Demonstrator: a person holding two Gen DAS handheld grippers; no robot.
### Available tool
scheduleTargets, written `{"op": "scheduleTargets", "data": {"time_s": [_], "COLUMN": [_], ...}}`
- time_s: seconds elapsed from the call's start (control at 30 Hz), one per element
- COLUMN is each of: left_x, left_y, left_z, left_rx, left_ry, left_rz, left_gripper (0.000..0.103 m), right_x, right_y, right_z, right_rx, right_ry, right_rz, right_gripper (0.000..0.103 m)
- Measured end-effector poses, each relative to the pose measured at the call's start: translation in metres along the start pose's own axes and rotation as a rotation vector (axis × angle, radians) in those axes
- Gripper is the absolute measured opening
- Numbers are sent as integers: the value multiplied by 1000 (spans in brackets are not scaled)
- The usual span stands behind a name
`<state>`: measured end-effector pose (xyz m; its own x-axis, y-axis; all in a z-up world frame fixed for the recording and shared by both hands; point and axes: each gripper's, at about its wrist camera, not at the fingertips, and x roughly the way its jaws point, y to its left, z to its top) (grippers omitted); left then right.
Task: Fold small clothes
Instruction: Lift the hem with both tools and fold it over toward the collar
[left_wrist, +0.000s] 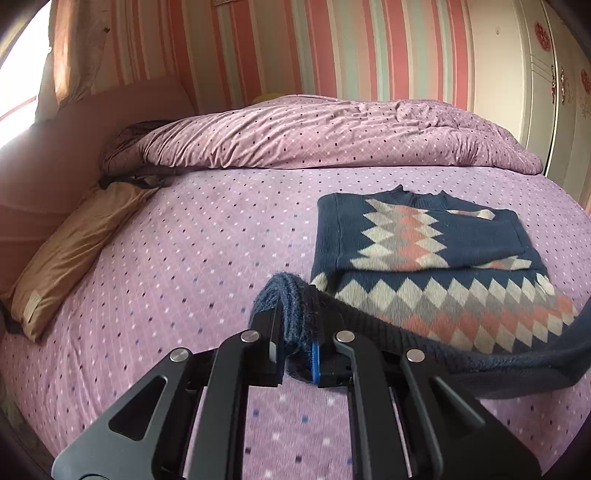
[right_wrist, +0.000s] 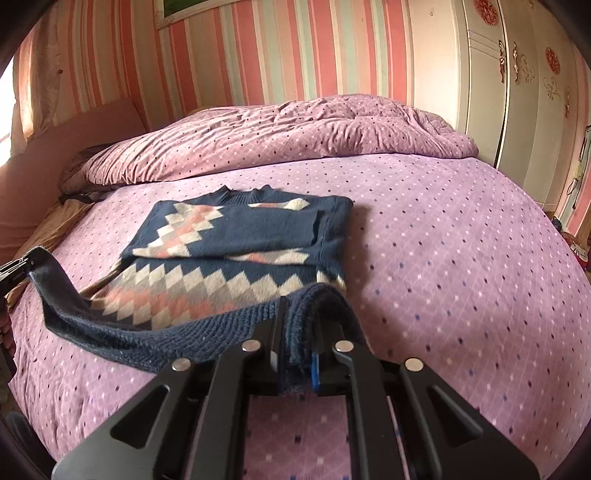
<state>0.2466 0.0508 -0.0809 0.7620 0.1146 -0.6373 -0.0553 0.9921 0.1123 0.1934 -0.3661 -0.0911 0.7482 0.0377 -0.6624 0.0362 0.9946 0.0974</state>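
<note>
A navy knit sweater (left_wrist: 417, 243) with white, grey and pink diamonds lies on the purple bed, its sleeves folded across the chest. My left gripper (left_wrist: 295, 314) is shut on the left corner of the ribbed hem, lifted off the bed. The same sweater (right_wrist: 236, 243) fills the middle of the right wrist view, where my right gripper (right_wrist: 299, 325) is shut on the hem's right corner. The hem hangs as a slack band between the two corners. The left gripper's tip (right_wrist: 18, 267) shows at the left edge, holding the other corner up.
A dotted purple sheet (left_wrist: 207, 258) covers the bed. A bunched purple duvet (left_wrist: 314, 136) lies along the far side. A tan pillow (left_wrist: 70, 251) sits at the left by the pink headboard. A white wardrobe (right_wrist: 517, 92) stands at the right.
</note>
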Motion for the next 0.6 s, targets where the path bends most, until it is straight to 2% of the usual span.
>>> {"op": "scheduleTargets", "data": {"time_s": [0.6], "left_x": [95], "left_y": [-30], "left_z": [86], "left_rx": [68], "left_ry": [-41], "left_rz": [53], "left_gripper": [9], "right_x": [83], "right_y": [-6], "right_z": [94], "right_rx": [-39], "right_ry": [-30], "right_rz": [-68], "right_gripper": [9]}}
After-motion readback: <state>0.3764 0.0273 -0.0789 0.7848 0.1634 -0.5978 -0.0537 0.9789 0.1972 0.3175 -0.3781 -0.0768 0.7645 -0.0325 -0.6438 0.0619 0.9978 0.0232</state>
